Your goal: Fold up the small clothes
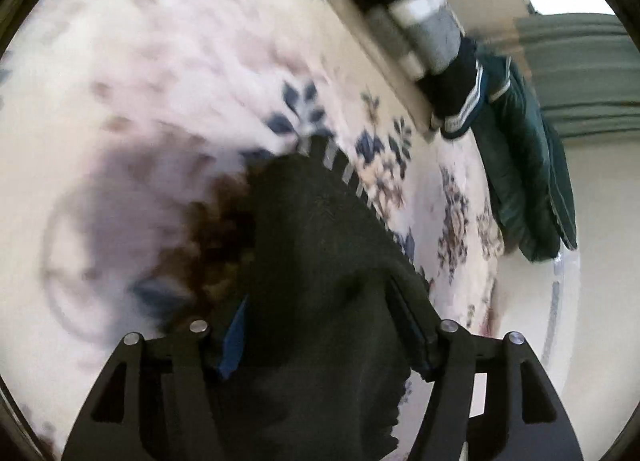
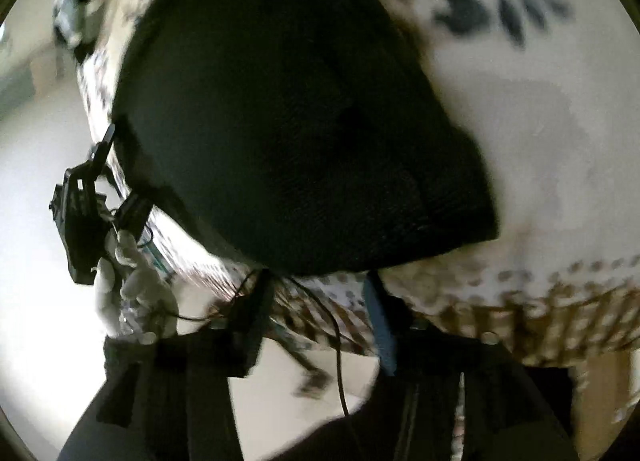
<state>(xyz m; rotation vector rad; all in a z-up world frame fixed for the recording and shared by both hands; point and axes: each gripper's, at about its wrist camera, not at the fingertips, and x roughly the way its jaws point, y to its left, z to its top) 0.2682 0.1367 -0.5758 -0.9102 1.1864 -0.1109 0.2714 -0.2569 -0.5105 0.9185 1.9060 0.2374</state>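
Observation:
A dark knitted garment [image 1: 320, 229] lies on a bed's white floral cover [image 1: 180, 61]. In the left wrist view its bulk sits between the fingers of my left gripper [image 1: 324, 325] and drapes down over the gripper's middle. The fingers stand apart, and the blue pad [image 1: 234, 341] is not visibly pressing. In the right wrist view the same garment [image 2: 288, 121] spreads beyond my right gripper [image 2: 318, 301]. That gripper is open at the garment's near edge with only the cover's border and the floor between its fingers. A white-gloved hand [image 2: 128, 273] holds the left gripper [image 2: 80, 213] at the garment's left edge.
Folded clothes with dark, grey and white stripes [image 1: 412, 17] are stacked at the far right of the bed. A teal garment [image 1: 524, 165] hangs over the edge beside them. Black cables [image 2: 336, 341] hang below the right gripper. Pale floor [image 2: 40, 301] lies past the bed's edge.

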